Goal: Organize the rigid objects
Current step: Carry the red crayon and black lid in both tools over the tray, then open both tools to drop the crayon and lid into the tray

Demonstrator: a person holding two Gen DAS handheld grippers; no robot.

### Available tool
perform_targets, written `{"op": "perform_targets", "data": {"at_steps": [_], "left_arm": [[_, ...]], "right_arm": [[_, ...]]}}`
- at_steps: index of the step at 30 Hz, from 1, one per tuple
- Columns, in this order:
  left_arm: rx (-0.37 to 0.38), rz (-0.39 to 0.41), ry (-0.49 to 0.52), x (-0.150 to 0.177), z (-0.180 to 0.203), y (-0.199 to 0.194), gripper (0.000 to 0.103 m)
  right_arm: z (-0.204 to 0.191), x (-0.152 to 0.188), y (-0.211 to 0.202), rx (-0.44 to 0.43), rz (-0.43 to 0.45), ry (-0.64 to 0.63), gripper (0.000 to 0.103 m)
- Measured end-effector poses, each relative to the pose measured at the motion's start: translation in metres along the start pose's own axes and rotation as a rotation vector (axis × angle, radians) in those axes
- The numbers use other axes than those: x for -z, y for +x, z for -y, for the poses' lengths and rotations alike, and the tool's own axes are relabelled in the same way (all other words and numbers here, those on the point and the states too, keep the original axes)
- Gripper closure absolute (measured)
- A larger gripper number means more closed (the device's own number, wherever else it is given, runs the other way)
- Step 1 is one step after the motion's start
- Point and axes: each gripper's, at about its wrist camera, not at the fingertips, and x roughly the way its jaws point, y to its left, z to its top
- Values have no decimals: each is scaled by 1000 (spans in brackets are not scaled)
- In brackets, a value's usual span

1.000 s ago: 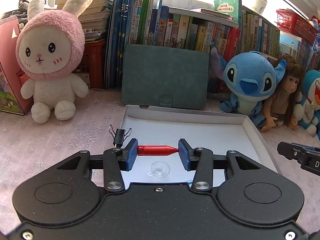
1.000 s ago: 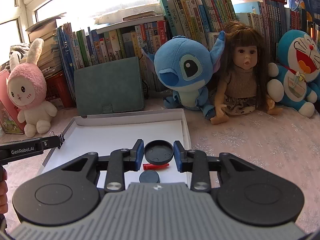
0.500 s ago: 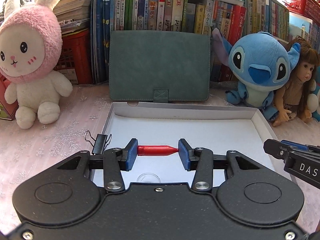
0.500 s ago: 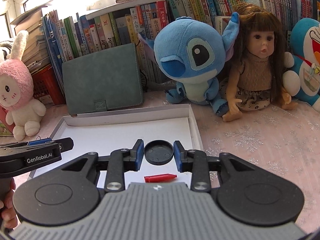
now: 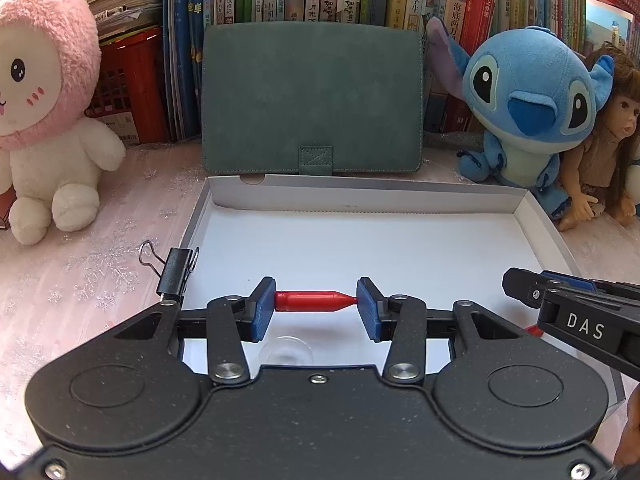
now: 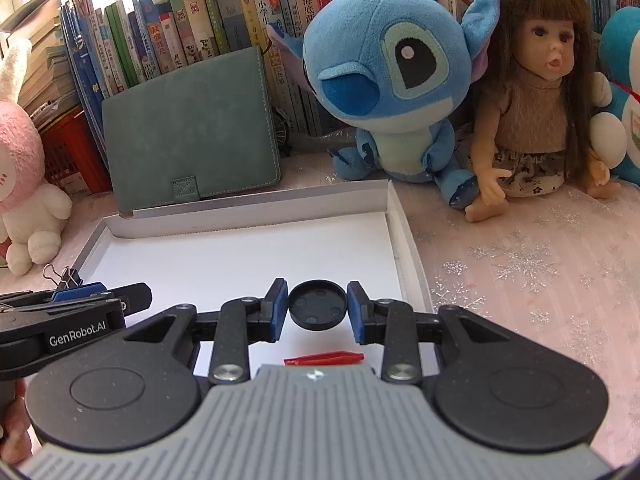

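Note:
My left gripper [image 5: 316, 305] is shut on a small red bullet-shaped piece [image 5: 314, 301], held end to end between the blue pads above the near part of a shallow white box [image 5: 360, 196]. A clear dome-shaped cap [image 5: 286, 354] lies in the box just below that piece. My right gripper [image 6: 317, 308] is shut on a round black lid [image 6: 318, 307], hanging over the box's near right corner [image 6: 400, 232]. A second red piece [image 6: 324, 359] lies on the box floor under the right gripper.
A black binder clip [image 5: 174, 272] sits on the box's left rim. A green case [image 5: 312, 96] leans against the books behind the box. A pink rabbit [image 5: 44, 104], a blue plush [image 5: 528, 108] and a doll [image 6: 540, 92] flank it on the pink cloth.
Both grippers have moved forward and down toward the box with their loads still held. The box and the toys behind it look larger and nearer. The second black disc has left the right view.

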Motion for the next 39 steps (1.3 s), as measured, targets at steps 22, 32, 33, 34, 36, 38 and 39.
{"op": "perform_targets", "data": {"at_steps": [22, 32, 33, 34, 36, 38, 39], "left_arm": [[-5, -5, 16, 11, -1, 10, 61], [-7, 7, 26, 13, 0, 9, 60], [-8, 9, 27, 13, 0, 9, 60], [-12, 13, 31, 13, 0, 8, 60], [-19, 17, 34, 12, 1, 7, 57], [-16, 13, 22, 12, -2, 5, 55], [-11, 12, 12, 12, -3, 4, 54]], "right_arm": [[-14, 7, 12, 43, -30, -105, 61], [-14, 7, 11, 46, -25, -113, 58], [-14, 7, 11, 48, -20, -114, 56], [-14, 8, 10, 51, -14, -113, 50], [-14, 10, 9, 53, -3, -120, 43], [-16, 11, 8, 65, 3, -138, 34], [-16, 11, 7, 66, 6, -144, 33]]}}
